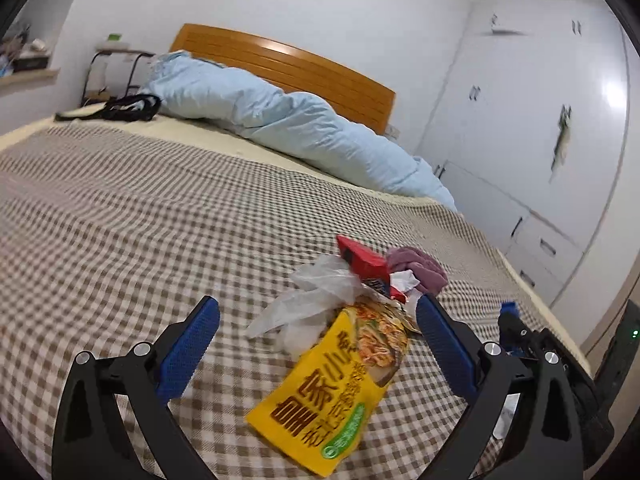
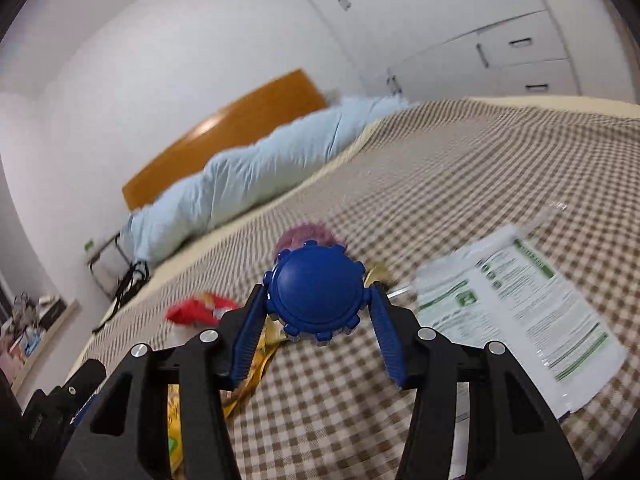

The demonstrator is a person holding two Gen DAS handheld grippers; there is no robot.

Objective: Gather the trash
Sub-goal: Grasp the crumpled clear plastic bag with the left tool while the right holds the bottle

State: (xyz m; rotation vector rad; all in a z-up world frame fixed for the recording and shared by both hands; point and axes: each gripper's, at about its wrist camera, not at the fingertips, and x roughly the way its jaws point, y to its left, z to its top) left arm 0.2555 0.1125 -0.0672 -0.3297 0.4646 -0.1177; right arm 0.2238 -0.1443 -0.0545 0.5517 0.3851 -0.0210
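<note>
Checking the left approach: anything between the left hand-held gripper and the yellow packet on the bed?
Nothing visible. The left hand-held gripper is open and the yellow packet already lies on the checked bedspread between its fingers. The clear plastic bag and red wrapper lie just beyond, touching the packet's far end.

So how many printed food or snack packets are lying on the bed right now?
2, both on the checked bedspread: the yellow noodle packet between the open left gripper's fingers, and the red packet behind it beside the clear plastic bag. More may be hidden under the pile.
</note>
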